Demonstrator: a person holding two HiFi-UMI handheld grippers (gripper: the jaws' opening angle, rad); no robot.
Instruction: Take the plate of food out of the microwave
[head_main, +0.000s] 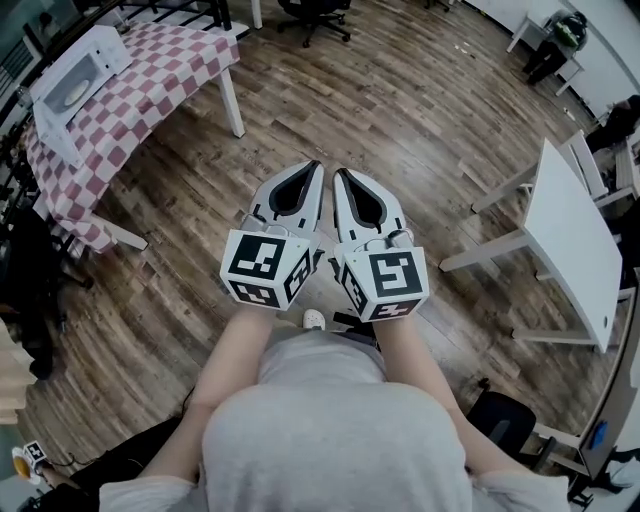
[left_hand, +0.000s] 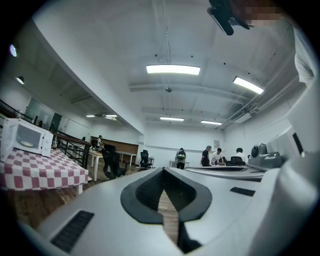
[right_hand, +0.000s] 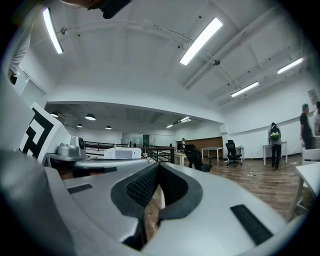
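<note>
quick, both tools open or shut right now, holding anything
Left tool: shut, holding nothing.
Right tool: shut, holding nothing.

Head view: high, looking steeply down past the torso onto the wood floor (head_main: 400, 110). The left gripper (head_main: 314, 168) and right gripper (head_main: 340, 175) are close below.

Gripper views: low and level, each looking along its own jaws into the room.

Shared:
- The microwave (head_main: 78, 75) on the checked table (head_main: 170, 70), far left, also shows in the left gripper view.
- Both gripper views show a distant standing person (left_hand: 181, 158).
</note>
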